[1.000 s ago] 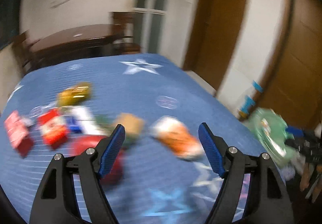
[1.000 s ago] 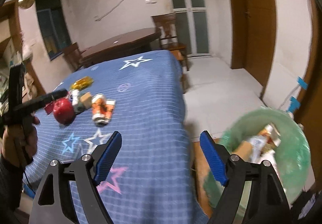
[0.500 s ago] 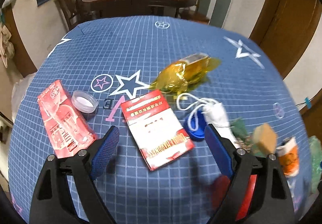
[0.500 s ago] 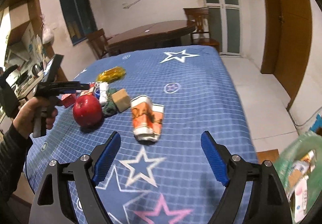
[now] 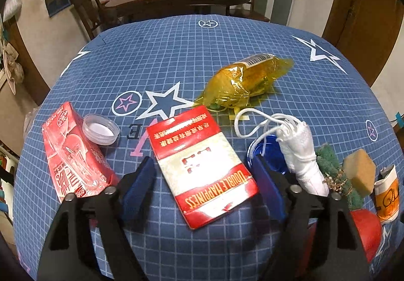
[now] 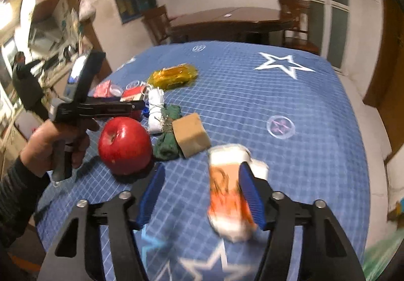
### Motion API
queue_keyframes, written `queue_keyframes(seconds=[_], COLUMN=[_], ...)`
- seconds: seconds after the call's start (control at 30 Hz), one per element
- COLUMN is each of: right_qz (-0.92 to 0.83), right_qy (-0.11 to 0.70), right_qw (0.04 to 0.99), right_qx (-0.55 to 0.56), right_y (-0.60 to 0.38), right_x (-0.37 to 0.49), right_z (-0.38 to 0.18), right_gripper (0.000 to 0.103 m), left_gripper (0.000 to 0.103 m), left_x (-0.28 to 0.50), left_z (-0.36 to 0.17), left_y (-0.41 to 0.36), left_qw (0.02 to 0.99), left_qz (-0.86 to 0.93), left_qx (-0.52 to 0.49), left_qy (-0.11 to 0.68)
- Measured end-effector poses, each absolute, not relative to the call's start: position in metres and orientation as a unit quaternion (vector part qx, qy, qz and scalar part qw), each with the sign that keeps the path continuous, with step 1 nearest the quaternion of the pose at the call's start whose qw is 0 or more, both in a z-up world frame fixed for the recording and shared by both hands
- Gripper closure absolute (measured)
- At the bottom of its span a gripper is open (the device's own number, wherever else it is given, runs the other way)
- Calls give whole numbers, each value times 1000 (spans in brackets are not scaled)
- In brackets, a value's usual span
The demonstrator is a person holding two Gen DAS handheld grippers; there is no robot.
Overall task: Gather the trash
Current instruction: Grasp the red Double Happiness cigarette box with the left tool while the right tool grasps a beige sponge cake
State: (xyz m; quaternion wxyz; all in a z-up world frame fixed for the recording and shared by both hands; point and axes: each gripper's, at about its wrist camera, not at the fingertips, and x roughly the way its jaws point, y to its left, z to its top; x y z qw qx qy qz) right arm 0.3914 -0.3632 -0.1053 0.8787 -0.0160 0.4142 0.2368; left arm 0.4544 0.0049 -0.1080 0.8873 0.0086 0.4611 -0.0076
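Both grippers swung from bin to table; left gripper (image 5: pixel 203 186) closing astride flat cigarette carton (image 5: pixel 202 167), untouched; light, crushable—take long edges.

Blue star cloth table (image 5: pixel 176 53); on it: red carton (image 5: pixel 73 152), cig pack (image 5: pixel 199 164), apple (image 6: pixel 125 146), crushed cup (image 6: pixel 227 195).

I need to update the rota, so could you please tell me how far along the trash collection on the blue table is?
Done: nothing visibly. In hand: the left gripper is closing around the flat red-and-white cigarette carton; the right gripper is closing by the crushed orange paper cup. Left: red drink carton, yellow cellophane wrapper, clear plastic lid, white cloth bundle.
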Motion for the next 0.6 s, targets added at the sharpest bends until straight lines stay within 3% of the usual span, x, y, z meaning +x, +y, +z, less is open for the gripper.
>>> queue_keyframes(seconds=[0.47, 0.53, 0.6], right_qz=[249, 249, 248], right_qy=[475, 476, 474], right_qw=[838, 839, 841], right_qx=[-99, -87, -81], right_y=[-296, -299, -301], right_x=[464, 464, 462], right_z=[-127, -129, -129], right_gripper=[46, 59, 63], left_gripper=[33, 34, 35], left_x=[460, 460, 458], left_z=[-114, -115, -116], left_y=[-1, -2, -2], left_qw=[886, 887, 890], left_qz=[-11, -13, -19], left_qx=[19, 18, 21], left_qy=[464, 460, 455])
